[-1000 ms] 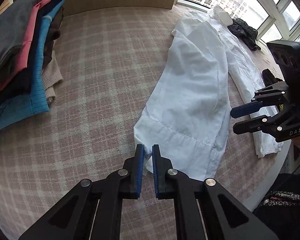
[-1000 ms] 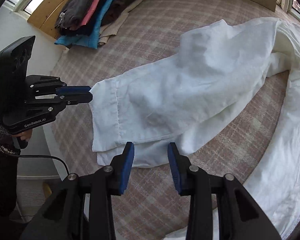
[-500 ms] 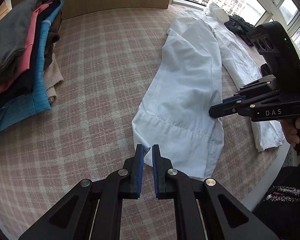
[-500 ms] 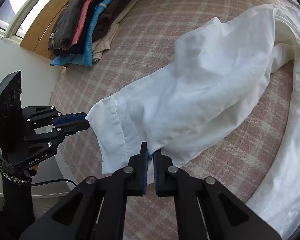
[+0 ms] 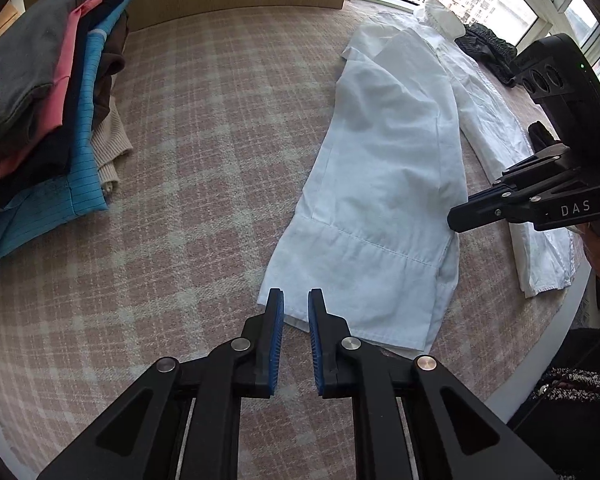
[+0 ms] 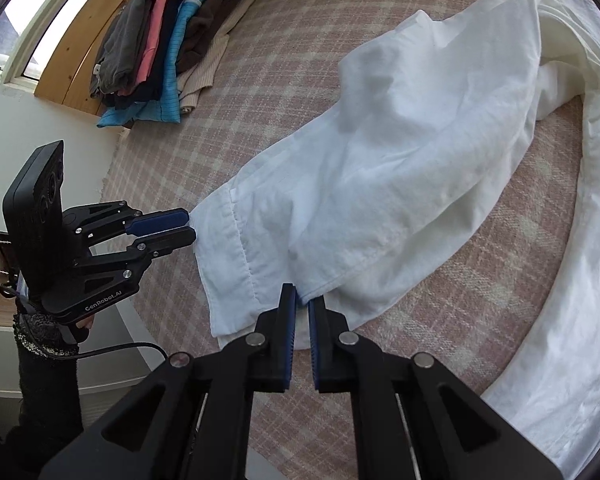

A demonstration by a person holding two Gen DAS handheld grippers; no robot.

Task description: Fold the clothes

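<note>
White shirt (image 5: 384, 184) lies flat on the plaid bedcover (image 5: 204, 152), one side folded over, hem nearest both grippers. Left gripper (image 5: 296, 308) sits at the hem corner, jaws opening, letting cloth go. Right gripper (image 6: 302, 304) pinches the folded hem edge at its tips. Step: finishing a lengthwise fold. Next likely calls for regrasping for the following fold. Folded clothes pile (image 5: 48, 92) lies far left of left gripper.

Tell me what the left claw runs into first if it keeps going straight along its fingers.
Probably the white shirt: its hem corner lies right at the fingertips of the left claw, whose jaws are opening. Depth is hard to judge.
</note>
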